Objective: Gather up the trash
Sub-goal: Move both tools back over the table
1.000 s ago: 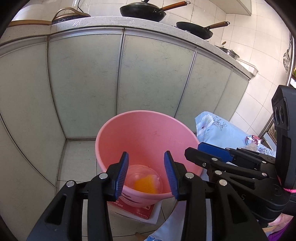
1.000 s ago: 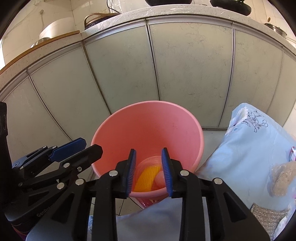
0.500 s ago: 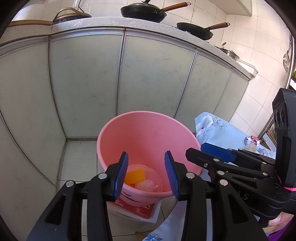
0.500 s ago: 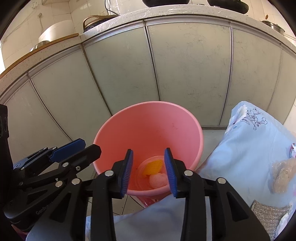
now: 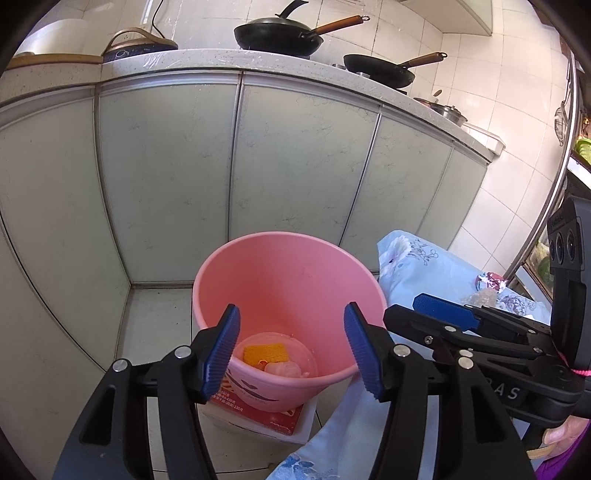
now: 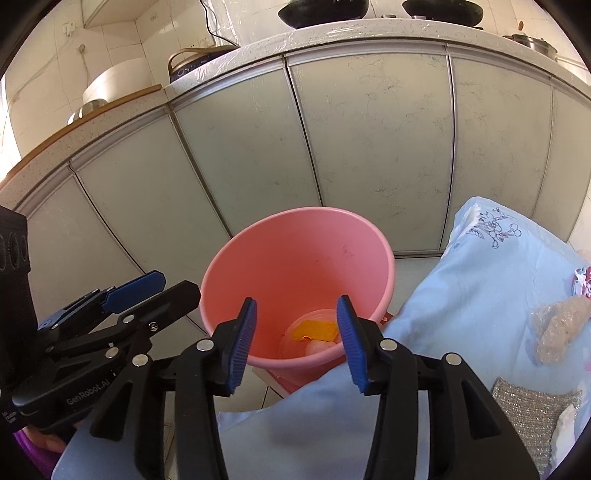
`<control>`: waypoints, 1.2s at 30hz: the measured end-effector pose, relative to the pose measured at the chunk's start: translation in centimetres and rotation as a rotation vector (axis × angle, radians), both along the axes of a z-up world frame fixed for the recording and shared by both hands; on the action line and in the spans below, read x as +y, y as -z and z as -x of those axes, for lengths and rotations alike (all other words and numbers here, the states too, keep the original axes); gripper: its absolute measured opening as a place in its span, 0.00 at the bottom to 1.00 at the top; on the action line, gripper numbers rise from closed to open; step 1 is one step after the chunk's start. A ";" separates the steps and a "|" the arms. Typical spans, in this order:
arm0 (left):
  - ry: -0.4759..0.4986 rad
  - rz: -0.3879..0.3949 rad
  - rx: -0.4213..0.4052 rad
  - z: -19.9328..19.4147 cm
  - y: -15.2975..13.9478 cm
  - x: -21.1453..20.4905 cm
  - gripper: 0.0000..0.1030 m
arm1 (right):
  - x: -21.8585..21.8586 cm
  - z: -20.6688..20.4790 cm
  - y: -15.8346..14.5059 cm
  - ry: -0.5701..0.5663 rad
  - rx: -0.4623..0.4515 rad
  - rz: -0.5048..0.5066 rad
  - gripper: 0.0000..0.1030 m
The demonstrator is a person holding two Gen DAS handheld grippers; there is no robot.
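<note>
Over the bucket (image 5: 288, 295), both the left gripper (image 5: 291, 349) and right gripper (image 6: 297, 341) are opening with nothing between; trash (image 5: 266, 354) lies inside. Better lift clear before turning to the bag (image 6: 557, 325) on the cloth (image 6: 461, 295).

One round pink plastic bucket (image 5: 288, 280), two black long-handled pans (image 5: 277, 35), one yellow sponge (image 5: 266, 353), perhaps one crumpled pale wrapper (image 5: 282, 369), one silver mesh scourer (image 6: 532, 410).

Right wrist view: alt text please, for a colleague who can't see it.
The right gripper, opening with nothing between its fingers, hangs over a pink bucket holding an orange sponge. The left gripper is beside it; a blue floral cloth lies right.
</note>
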State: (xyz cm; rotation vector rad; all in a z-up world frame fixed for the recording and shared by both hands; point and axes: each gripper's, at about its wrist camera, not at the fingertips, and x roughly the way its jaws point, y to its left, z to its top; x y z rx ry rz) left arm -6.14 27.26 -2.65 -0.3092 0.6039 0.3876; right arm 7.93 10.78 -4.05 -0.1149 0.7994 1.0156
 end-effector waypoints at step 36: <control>0.424 -0.045 -0.038 -1.5 -1.1 -17.5 0.57 | -25.4 5.3 -0.1 0.517 -0.043 0.000 0.46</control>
